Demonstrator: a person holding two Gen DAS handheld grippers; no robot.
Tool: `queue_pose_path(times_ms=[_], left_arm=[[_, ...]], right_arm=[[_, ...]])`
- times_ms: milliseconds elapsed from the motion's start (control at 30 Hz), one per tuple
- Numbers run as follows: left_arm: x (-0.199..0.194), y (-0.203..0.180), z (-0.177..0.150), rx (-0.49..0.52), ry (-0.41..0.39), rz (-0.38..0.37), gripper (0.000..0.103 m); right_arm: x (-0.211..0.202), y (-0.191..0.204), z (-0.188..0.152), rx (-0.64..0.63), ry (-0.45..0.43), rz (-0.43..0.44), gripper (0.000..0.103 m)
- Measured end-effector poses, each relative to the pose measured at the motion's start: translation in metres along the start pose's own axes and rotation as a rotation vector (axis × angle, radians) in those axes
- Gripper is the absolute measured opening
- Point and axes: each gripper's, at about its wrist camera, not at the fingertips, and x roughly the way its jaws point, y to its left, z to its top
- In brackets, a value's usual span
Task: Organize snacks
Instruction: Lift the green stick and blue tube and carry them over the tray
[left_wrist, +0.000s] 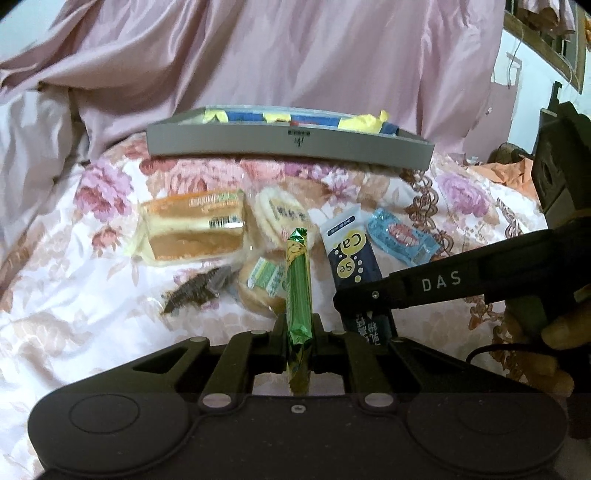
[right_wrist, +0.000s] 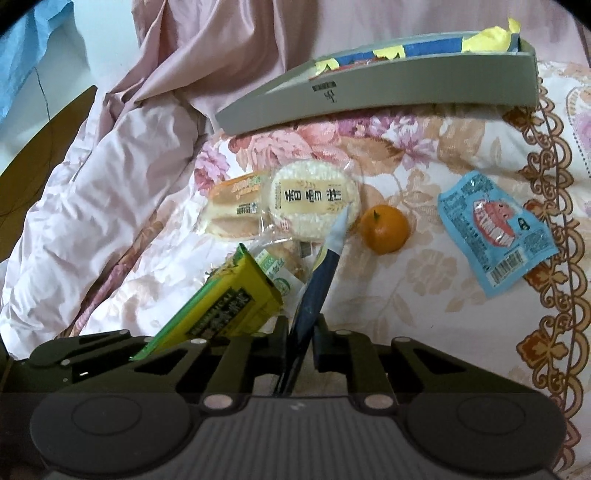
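Observation:
My left gripper (left_wrist: 298, 325) is shut on a green and gold foil snack bar (left_wrist: 298, 291), held edge-on above the bed. It shows as a green-yellow pack (right_wrist: 229, 306) in the right wrist view. My right gripper (right_wrist: 300, 325) is shut on a dark blue sachet (right_wrist: 317, 284), which reads "Ca Se" in the left wrist view (left_wrist: 351, 254). The grey tray (left_wrist: 288, 144) with blue and yellow packs lies further back on the bed, also in the right wrist view (right_wrist: 388, 96).
On the floral bedspread (right_wrist: 424, 280) lie a wrapped sandwich cake (left_wrist: 194, 230), a round rice cracker (right_wrist: 314, 199), a small wrapped bun (left_wrist: 264, 286), an orange (right_wrist: 385, 229) and a light blue packet (right_wrist: 495, 229). Pink bedding (left_wrist: 258, 55) rises behind.

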Motion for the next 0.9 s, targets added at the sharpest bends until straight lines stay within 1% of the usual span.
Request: queue_pose_path(times_ms=[200, 333, 467, 700, 900], left_arm=[[-0.008, -0.002, 0.009, -0.002, -0.055, 0.006, 0.011], [-0.012, -0.004, 0.017, -0.015, -0.092, 0.007, 0.011], [-0.012, -0.006, 0.030, -0.022, -0.130, 0.011, 0.011], [-0.006, -0.013, 0.063, -0.039, -0.200, 0.005, 0.011], [0.007, -0.017, 0.103, -0.042, -0.268, 0.003, 0.011]], right_arm=[[-0.016, 0.005, 0.003, -0.030, -0.081, -0.002, 0.010], [-0.026, 0.007, 0.005, -0.046, -0.136, -0.029, 0.009], [-0.038, 0.006, 0.010, -0.043, -0.194, -0.026, 0.009], [-0.066, -0.005, 0.023, 0.013, -0.342, -0.008, 0.009], [-0.086, -0.020, 0.040, 0.060, -0.490, 0.009, 0.009]])
